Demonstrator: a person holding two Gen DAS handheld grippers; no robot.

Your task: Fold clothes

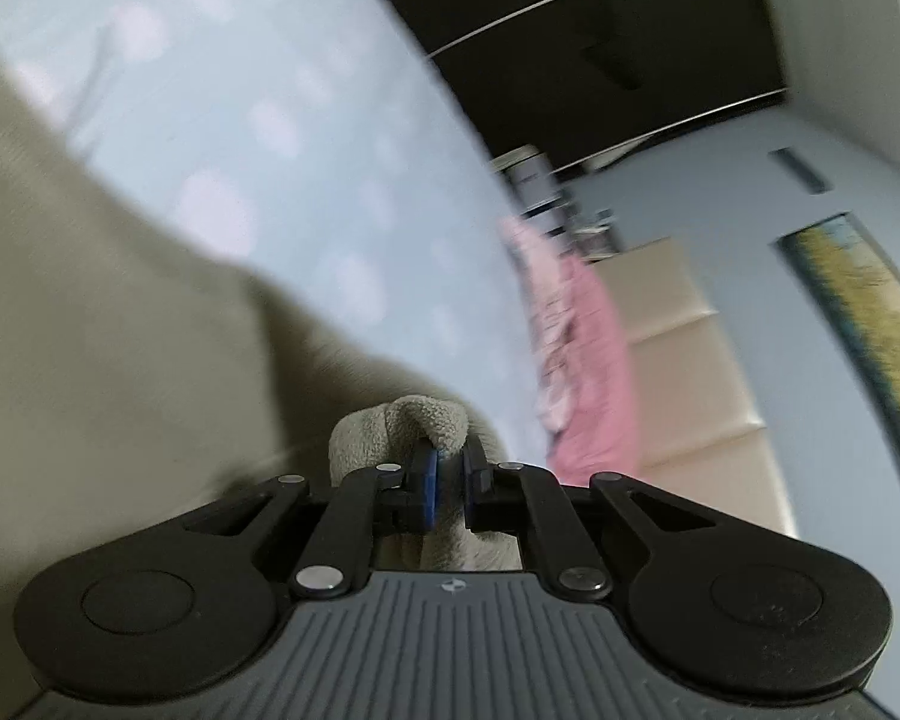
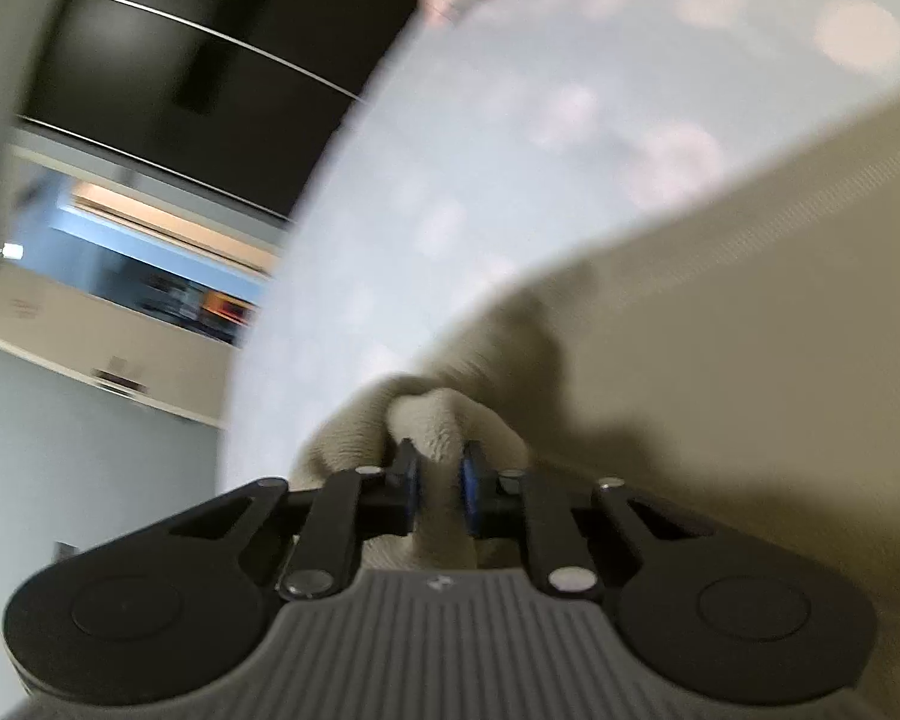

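Blurred bedsheet (image 1: 258, 120); both grippers (image 1: 448, 468) (image 2: 439, 474) pinch beige garment (image 1: 90, 330), rest cut off.

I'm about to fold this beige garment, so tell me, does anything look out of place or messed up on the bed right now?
Nothing looks damaged or spilled. The beige garment is pinched in both the left gripper and the right gripper. The only untidy thing is a crumpled pink cloth bunched at the edge of the blue spotted sheet. Both views are blurred.

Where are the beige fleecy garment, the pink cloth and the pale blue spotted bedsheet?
beige fleecy garment (image 1: 432, 420): left wrist view, pinched fold.
pink cloth (image 1: 594, 360): left wrist view, its middle.
pale blue spotted bedsheet (image 2: 480, 180): right wrist view, bare stretch.
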